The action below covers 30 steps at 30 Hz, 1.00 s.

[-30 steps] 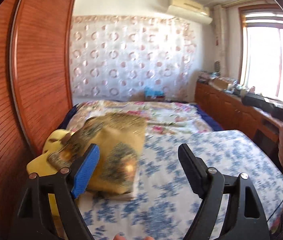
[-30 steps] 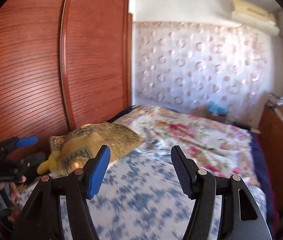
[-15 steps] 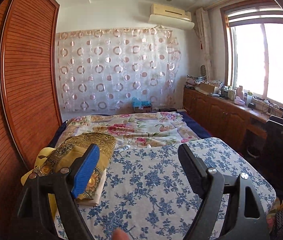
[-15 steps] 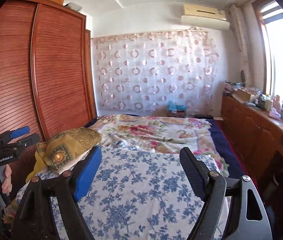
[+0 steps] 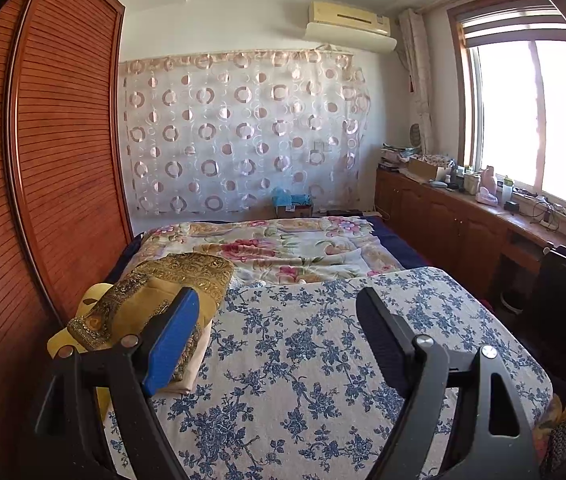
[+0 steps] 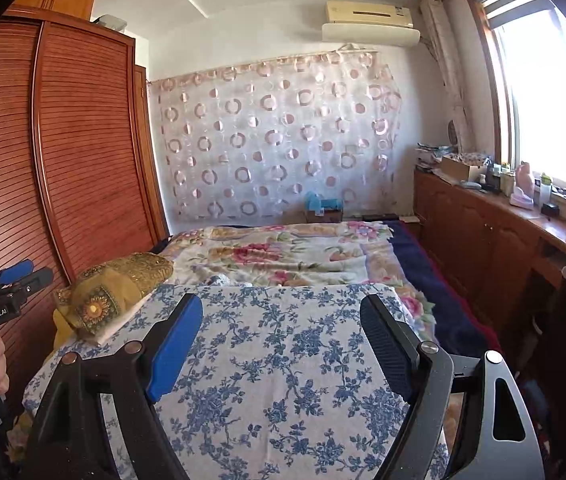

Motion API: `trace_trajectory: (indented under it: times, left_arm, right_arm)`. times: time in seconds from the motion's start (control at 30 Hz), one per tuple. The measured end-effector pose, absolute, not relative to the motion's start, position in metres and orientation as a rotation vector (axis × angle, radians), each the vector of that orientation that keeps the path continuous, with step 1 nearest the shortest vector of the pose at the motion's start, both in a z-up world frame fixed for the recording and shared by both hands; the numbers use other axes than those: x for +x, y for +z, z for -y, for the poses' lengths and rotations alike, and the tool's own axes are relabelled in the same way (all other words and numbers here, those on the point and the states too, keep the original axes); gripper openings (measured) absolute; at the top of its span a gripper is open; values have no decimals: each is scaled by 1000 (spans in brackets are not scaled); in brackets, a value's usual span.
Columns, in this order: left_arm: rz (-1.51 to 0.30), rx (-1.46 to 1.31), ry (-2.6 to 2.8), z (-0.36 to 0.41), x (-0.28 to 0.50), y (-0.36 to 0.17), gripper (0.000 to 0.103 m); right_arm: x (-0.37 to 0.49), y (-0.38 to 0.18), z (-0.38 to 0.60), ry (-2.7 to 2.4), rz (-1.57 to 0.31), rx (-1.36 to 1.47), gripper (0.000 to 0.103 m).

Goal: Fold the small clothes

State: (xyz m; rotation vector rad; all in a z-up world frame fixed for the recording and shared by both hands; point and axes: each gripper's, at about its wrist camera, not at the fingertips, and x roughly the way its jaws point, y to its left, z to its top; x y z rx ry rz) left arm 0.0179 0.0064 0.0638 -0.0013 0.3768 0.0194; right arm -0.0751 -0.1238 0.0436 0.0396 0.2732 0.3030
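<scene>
- The landmark here is the blue-flowered cloth [image 5: 323, 360], which lies flat over the near part of the bed; all places below are told from it.
- Left of this cloth stands the brown slatted wardrobe [image 5: 43, 180], very near to the bed side.
- At the cloth's left edge rests the folded gold piece [image 5: 155, 296], with its patterned border on top, over a cream layer and something yellow. In the picture from one second before it filled the middle of the left view; now it sits at the side. I judge this fold is finished and put away.
- The left gripper [image 5: 279, 340] hovers above the cloth. Its jaws stand wide and nothing is between them.
- The right gripper [image 6: 283, 344] also hovers over the cloth. Its jaws are wider than one second ago and are empty too.
- Both views have swung from the gold piece toward the middle of the cloth and are sharp now, not blurred.
- Behind the cloth lies the pink-flowered quilt [image 6: 283, 256], and behind that hangs the curtain with rings [image 6: 275, 140].
- Right of the cloth runs the wooden counter [image 6: 503, 232] under the window.
- No other small garment shows on the cloth, so I cannot tell what the next piece is.
</scene>
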Motion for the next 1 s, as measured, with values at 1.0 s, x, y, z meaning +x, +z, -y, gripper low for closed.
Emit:
trace_trajectory:
  times: [1.0]
  left_arm:
    - [-374, -2, 21, -9, 12, 61, 82]
  right_arm:
    - [-64, 39, 139, 307, -280, 18, 83]
